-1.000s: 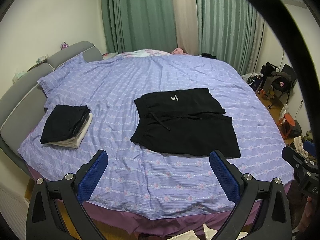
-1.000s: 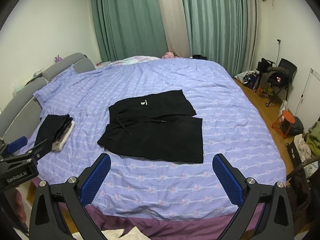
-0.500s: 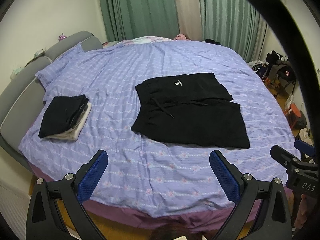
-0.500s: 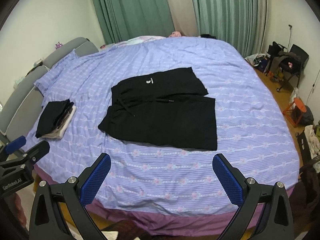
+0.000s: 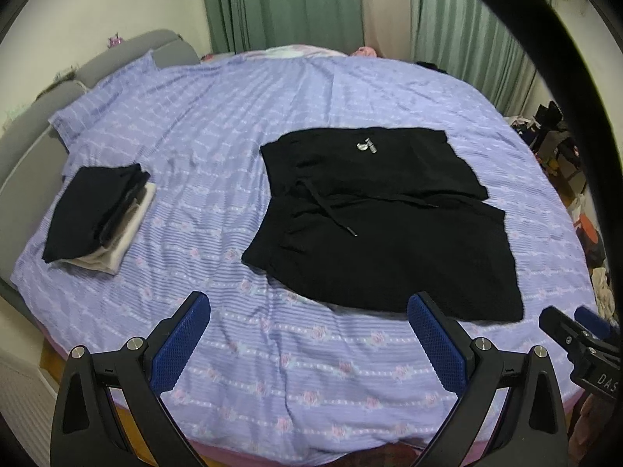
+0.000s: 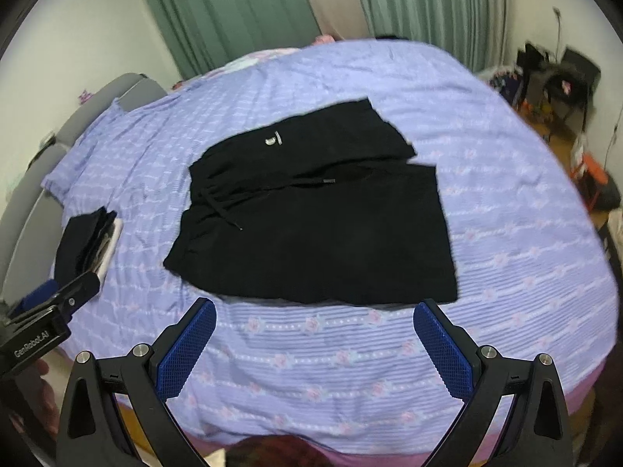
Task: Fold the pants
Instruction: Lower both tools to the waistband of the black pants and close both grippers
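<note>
Black pants lie flat on the purple bed, waistband to the left with a loose drawstring, both legs stretching right. They also show in the right wrist view. My left gripper is open and empty above the bed's near edge, short of the pants' near hem. My right gripper is open and empty, just short of the near hem too. The right gripper's tip shows in the left wrist view; the left gripper's body shows in the right wrist view.
A stack of folded clothes, black on top of cream, sits on the bed's left side, also in the right wrist view. A grey headboard runs along the left. Green curtains hang behind. Chairs and clutter stand on the floor to the right.
Both grippers have moved forward and tilted down toward the bed; the pants now appear larger and closer. Both stay open. The pants have not moved.
</note>
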A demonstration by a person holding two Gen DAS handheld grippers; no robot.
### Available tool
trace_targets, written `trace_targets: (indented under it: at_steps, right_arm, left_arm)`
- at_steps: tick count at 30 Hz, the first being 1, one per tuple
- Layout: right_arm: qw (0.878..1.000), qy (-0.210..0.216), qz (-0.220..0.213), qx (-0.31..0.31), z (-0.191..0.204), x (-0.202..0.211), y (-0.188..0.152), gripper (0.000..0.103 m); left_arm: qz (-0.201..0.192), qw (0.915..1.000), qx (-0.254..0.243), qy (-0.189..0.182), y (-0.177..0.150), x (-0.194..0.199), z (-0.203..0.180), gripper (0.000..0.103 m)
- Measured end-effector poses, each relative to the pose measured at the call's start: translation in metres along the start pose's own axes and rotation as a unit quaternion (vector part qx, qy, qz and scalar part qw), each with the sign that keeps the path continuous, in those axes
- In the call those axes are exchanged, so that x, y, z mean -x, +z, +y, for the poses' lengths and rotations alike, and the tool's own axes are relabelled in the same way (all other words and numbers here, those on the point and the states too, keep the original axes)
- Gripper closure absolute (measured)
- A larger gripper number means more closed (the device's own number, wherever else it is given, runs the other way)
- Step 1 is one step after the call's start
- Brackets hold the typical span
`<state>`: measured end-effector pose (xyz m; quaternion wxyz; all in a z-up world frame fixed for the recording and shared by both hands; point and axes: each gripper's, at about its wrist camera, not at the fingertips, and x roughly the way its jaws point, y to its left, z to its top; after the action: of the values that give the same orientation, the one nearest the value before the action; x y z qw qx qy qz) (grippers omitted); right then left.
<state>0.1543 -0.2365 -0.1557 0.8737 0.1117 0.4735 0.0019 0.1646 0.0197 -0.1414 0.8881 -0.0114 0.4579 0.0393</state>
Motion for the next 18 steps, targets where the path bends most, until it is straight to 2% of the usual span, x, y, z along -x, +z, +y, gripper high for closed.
trace_targets:
  at_steps: [8, 13, 18]
  right_arm:
    - [0.995, -0.017, 0.058, -0.076, -0.024, -0.092, -0.007, 0.001]
    - [0.986, -0.018, 0.091, -0.137, -0.040, -0.140, -0.020, 0.002]
    - [0.980, -0.024, 0.101, -0.170, -0.051, -0.167, -0.025, 0.005]
  left_arm:
    - [0.057, 0.9983, 0.015, -0.003, 0.006, -0.093, 0.016, 0.000]
    - [0.095, 0.9936, 0.054, -0.029, 0.004, -0.148, 0.029, 0.000]
    - [0.126, 0.9863, 0.095, -0.049, -0.001, -0.196, 0.042, 0.004]
